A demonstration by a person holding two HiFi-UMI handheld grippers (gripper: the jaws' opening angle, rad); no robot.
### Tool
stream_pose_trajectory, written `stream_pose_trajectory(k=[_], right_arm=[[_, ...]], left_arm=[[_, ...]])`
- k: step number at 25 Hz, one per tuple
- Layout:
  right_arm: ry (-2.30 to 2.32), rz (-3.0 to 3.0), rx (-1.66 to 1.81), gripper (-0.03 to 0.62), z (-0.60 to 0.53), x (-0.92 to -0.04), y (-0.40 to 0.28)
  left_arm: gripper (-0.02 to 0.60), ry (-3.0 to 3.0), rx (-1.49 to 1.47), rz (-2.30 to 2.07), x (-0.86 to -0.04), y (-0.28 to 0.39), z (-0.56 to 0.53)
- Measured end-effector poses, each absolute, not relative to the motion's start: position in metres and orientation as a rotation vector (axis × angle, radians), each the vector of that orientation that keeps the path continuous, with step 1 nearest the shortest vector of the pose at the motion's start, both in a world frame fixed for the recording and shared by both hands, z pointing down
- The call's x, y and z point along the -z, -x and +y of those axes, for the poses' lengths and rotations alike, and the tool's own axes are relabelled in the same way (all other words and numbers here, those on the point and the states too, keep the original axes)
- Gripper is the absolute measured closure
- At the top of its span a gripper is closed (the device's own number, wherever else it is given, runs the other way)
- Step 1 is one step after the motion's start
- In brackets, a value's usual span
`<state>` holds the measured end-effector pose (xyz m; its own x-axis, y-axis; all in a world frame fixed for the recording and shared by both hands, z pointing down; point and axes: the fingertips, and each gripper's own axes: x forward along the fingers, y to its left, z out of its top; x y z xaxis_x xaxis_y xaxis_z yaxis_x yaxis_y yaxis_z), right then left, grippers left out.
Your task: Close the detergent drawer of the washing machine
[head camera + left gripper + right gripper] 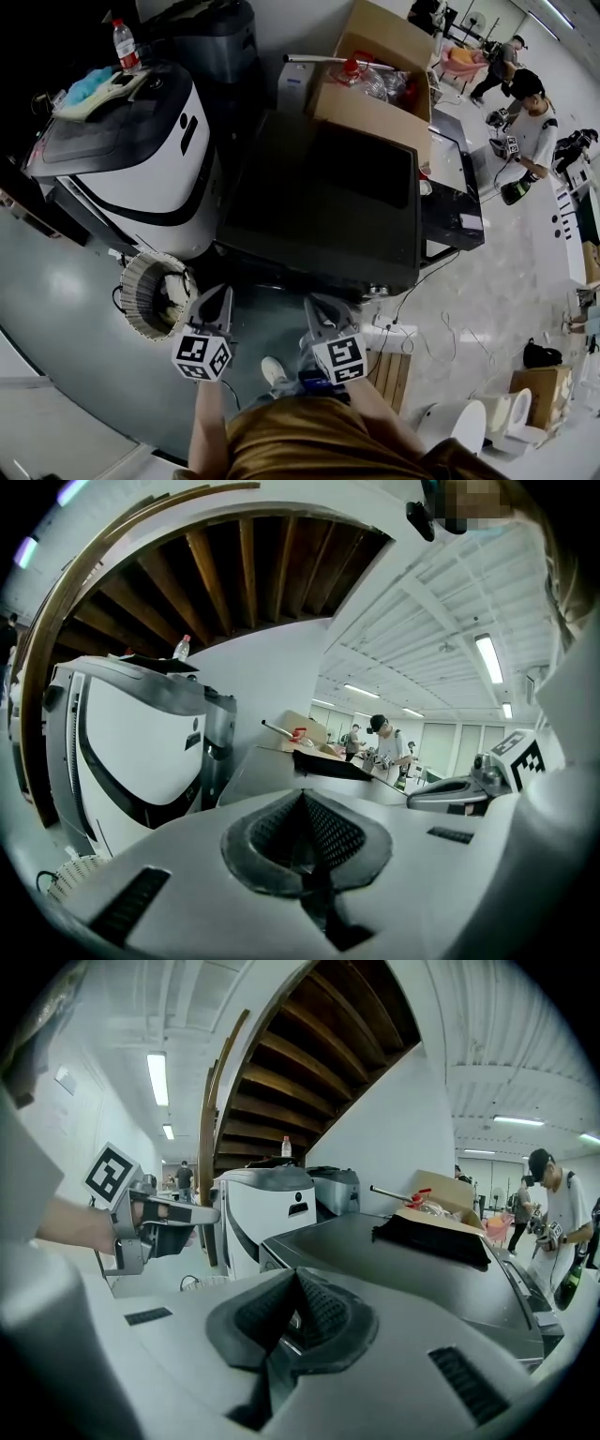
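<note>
A dark grey washing machine [323,202] stands in front of me, its flat top seen from above; the same washing machine [403,1251] also fills the middle of the right gripper view. A dark panel [452,202] juts out along its right side; I cannot tell whether this is the detergent drawer. My left gripper [221,298] and right gripper [317,307] hang side by side close to my body, short of the machine's front and touching nothing. Both are shut and empty, pads [323,832] pressed together. The right gripper [464,787] shows in the left gripper view.
A white and black machine [141,141] stands left of the washer, with a bottle [125,44] on top. An open cardboard box [380,80] sits at the washer's back. A coiled hose [150,292] lies on the floor at the left. Cables [422,319] run at the right. People [530,122] work far right.
</note>
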<state>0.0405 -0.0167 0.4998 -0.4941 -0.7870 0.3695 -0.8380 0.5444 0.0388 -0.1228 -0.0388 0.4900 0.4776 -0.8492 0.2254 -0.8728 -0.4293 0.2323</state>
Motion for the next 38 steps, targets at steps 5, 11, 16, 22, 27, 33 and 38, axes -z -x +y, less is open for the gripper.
stream_pose_trajectory(k=[5,11,16,22,27,33,38], right_arm=[[-1.336,-2.443,-0.19,0.582,-0.011,-0.497,-0.036],[-1.339,-2.429,-0.18,0.582,-0.009,-0.497,-0.037],[-1.325,-2.427,-0.171,0.582,-0.007,-0.498,-0.036],[-1.329,-2.432,-0.183,0.582,-0.005,-0.498,-0.04],[-1.347,-2.434,-0.198,0.582,-0.006,-0.497,-0.046],[-1.357,-2.42,-0.206,0.582,-0.007,-0.5,-0.055],[-1.368,-2.415,-0.205,0.582,-0.008,-0.501,-0.059]], left_arm=[[0.557,-2.412,-0.106,-1.467,-0.489,0.126,-0.036],[0.557,-2.408,-0.091,-1.468,-0.488,0.127,-0.035],[0.558,-2.389,-0.075,-1.475,-0.489,0.13,-0.031],[0.558,-2.375,-0.074,-1.483,-0.492,0.131,-0.03],[0.557,-2.371,-0.074,-1.476,-0.494,0.128,-0.032],[0.558,-2.367,-0.074,-1.469,-0.496,0.123,-0.035],[0.558,-2.363,-0.074,-1.463,-0.498,0.12,-0.037]])
